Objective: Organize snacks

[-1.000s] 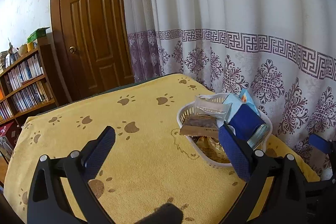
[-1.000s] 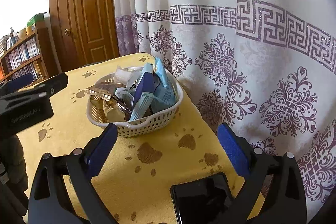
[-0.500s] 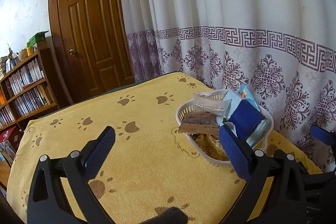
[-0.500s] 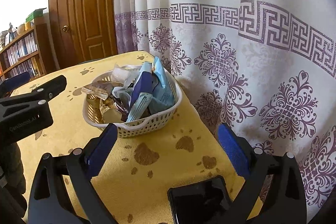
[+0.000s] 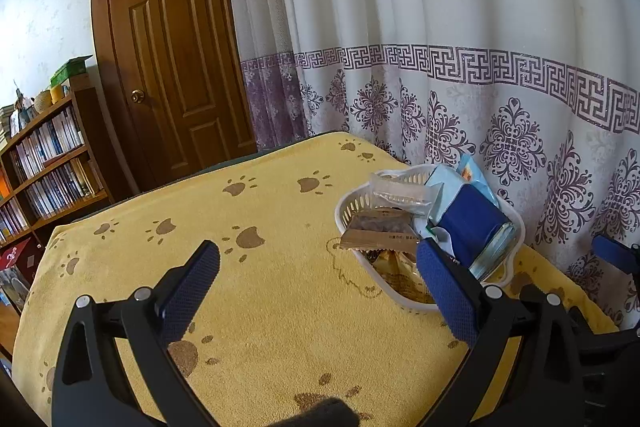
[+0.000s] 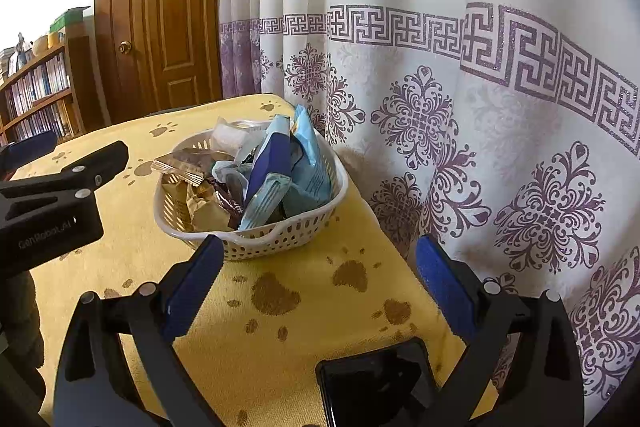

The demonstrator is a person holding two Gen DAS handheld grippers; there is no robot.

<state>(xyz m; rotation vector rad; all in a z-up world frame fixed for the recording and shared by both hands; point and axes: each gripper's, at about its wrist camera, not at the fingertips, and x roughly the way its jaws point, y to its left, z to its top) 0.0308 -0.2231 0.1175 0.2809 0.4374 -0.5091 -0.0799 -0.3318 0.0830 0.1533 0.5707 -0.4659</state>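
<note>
A white plastic basket (image 5: 347,225) (image 6: 280,235) full of snack packets stands on the yellow paw-print cloth by the curtain. Inside it are a dark blue packet (image 5: 472,223) (image 6: 270,157), light blue packets (image 6: 310,157), a brown bar (image 5: 380,233) and a clear wrapped piece (image 5: 400,193). My left gripper (image 5: 316,279) is open and empty, hovering over the cloth left of the basket. My right gripper (image 6: 318,275) is open and empty, just in front of the basket's near rim. The left gripper's body (image 6: 60,195) shows at the left of the right wrist view.
A patterned white curtain (image 5: 460,87) hangs right behind the basket. A dark phone (image 6: 376,383) lies on the cloth's near edge. A wooden door (image 5: 168,59) and a bookshelf (image 5: 44,163) stand beyond the table's far side. Bare cloth (image 5: 260,307) lies left of the basket.
Both grippers have drifted slightly; the basket sits a little higher and nearer the middle of the right wrist view. Both stay open and empty. Nothing in the basket has moved.
</note>
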